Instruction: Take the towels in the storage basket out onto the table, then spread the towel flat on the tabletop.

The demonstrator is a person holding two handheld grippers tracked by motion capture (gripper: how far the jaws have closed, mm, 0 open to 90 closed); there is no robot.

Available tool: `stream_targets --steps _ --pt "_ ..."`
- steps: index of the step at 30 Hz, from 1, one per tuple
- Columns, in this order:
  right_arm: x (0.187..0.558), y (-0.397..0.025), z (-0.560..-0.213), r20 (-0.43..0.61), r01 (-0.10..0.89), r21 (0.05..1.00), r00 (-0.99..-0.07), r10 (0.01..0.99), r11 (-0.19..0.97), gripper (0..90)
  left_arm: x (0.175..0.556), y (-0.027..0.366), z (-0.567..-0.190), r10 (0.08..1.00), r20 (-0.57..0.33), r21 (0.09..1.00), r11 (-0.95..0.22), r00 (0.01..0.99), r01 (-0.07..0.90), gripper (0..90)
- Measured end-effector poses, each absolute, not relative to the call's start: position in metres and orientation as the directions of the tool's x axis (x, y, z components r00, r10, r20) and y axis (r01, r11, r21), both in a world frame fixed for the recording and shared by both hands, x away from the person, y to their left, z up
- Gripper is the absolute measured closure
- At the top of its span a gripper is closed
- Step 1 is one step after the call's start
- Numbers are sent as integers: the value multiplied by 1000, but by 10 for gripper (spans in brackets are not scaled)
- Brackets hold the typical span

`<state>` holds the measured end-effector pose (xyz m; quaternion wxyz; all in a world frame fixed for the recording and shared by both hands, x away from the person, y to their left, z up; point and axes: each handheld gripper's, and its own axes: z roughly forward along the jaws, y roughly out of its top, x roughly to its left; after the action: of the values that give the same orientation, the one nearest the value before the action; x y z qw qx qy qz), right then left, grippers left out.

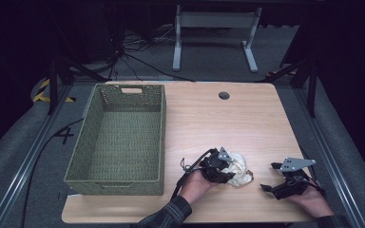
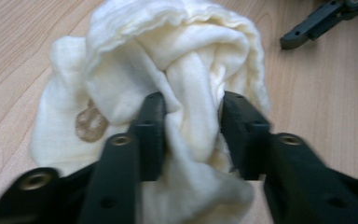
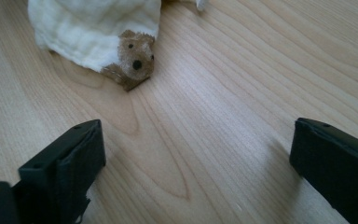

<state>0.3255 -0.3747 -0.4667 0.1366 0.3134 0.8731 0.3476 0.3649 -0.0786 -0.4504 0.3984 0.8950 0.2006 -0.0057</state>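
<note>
The left gripper (image 1: 224, 167) sits at the near middle of the table (image 1: 209, 118), its jaws pinching a bunched fold of the cream cloth (image 1: 240, 170). In the left gripper view the cloth (image 2: 168, 84) is squeezed between both black jaws, crumpled into a heap, with a brown patch on its left side. The cloth lies on the wood close to the near edge, well apart from the basket (image 1: 119, 137).

The right gripper (image 1: 275, 176) rests low by the near right corner, jaws spread wide and holding nothing; bare wood shows between them in the right gripper view. It lies near the cloth but apart from it, and in that view the cloth's brown bear face (image 3: 133, 58) points toward it.

Room to move: the far half of the table is open wood, broken by one round cable hole (image 1: 224, 95). Between cloth and basket runs a clear strip of tabletop.

The green woven basket sits along the left edge, long side running away from the person, a handle slot in its far wall. Its inside is empty.
</note>
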Motion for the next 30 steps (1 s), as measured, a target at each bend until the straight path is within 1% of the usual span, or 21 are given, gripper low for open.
stream_targets --steps 1,3,5,6,12,17,20,23,26,28,30 --pt "326 -375 -465 -14 462 688 -763 646 559 60 364 -77 -448 358 -171 713 -598 918 366 539" --pt "327 -376 -463 0 473 686 -759 651 553 106 361 -71 -441 358 -168 721 -590 918 363 480" --pt "327 -377 -462 9 475 688 -761 648 549 157 358 -65 -436 370 -162 733 -575 915 363 460" --pt "327 -377 -461 16 477 688 -763 646 547 160 357 -62 -435 374 -162 734 -573 913 365 454" --pt "324 -374 -456 10 467 694 -768 640 549 195 350 -38 -434 424 -171 751 -528 889 396 455" --pt "318 -363 -449 -1 442 701 -784 621 559 249 342 -26 -438 447 -175 747 -520 877 414 459" --pt "314 -354 -444 -9 414 716 -799 601 562 282 337 -26 -439 449 -165 751 -519 878 407 459" --pt "312 -346 -440 10 398 735 -816 578 549 317 334 -27 -440 445 -160 751 -525 881 402 462" --pt "311 -340 -438 16 385 746 -825 564 543 378 332 -32 -441 442 -154 747 -533 884 397 466" --pt "311 -338 -438 48 389 757 -834 550 524 423 331 -36 -442 447 -139 743 -542 884 392 467" --pt "311 -335 -439 67 397 758 -836 544 517 438 331 -39 -444 453 -127 739 -551 882 389 469"
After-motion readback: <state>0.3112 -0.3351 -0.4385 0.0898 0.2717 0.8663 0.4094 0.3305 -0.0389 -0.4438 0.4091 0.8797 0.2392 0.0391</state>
